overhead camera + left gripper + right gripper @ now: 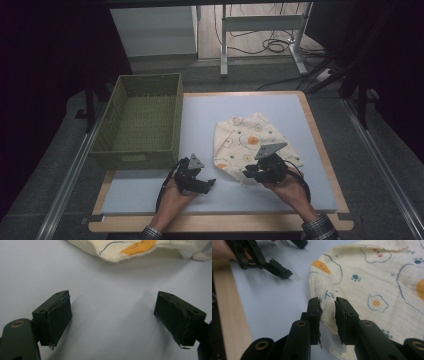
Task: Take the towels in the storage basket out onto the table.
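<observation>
Two tongs differ: the right tongs [327, 315], nearly together, straddle the near edge of the cream egg-printed cloth [372, 285], while the left tongs [112, 317], wide apart, face it across bare tabletop [105, 290].

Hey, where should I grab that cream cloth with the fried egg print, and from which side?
Grip the cream egg-print cloth at its near edge, coming low from the person's side. It lies flat on the pale blue mat, so only a thin edge can slip between the jaws. The right tongs already straddle that hem.
</observation>
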A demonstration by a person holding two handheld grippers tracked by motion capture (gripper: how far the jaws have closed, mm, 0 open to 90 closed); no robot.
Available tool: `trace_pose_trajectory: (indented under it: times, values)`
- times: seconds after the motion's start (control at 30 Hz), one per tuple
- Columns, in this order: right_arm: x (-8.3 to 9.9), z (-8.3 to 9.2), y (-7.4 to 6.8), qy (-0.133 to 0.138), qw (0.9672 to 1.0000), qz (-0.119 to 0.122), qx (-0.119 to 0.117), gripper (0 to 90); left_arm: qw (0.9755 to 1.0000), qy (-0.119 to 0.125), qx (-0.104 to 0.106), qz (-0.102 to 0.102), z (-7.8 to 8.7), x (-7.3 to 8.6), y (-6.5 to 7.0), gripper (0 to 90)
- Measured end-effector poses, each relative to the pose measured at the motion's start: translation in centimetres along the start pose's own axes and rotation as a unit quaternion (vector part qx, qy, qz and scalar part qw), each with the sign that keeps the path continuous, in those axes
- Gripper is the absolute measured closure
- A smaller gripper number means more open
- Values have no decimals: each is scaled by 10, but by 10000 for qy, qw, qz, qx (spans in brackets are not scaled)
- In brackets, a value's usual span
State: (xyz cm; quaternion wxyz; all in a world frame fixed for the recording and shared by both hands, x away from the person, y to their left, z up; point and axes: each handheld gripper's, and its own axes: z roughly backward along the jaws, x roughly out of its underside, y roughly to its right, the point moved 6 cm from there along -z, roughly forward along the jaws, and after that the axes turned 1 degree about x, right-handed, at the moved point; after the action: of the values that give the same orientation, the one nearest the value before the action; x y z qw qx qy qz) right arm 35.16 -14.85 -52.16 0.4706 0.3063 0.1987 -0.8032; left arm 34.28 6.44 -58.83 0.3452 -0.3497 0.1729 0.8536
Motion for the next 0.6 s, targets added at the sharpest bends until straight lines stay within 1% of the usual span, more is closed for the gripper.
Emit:
trace_pose_trajectory:
  times: [0.17, 0.23, 0.33, 0.43, 0.53, 0.6]
  values:
    - [-1, 8, -11, 2, 9999, 83, -64, 733, 10000, 5, -4, -1, 0, 0, 0, 143]
    - [2, 11, -16, -17, 9999, 115, -105, 733, 10000, 6, -6, -4, 0, 0, 0, 143]
    - [9, 10, -22, -82, 9998, 114, -166, 733, 10000, -4, -9, -14, 0, 0, 0, 143]
    - [18, 6, -25, -147, 9997, 97, -190, 733, 10000, -3, -7, -15, 0, 0, 0, 143]
    - [28, -6, -24, -211, 9995, 46, -235, 733, 10000, -2, -8, -16, 0, 0, 0, 143]
    - [33, -13, -23, -284, 9994, 31, -216, 732, 10000, -2, -6, -16, 0, 0, 0, 142]
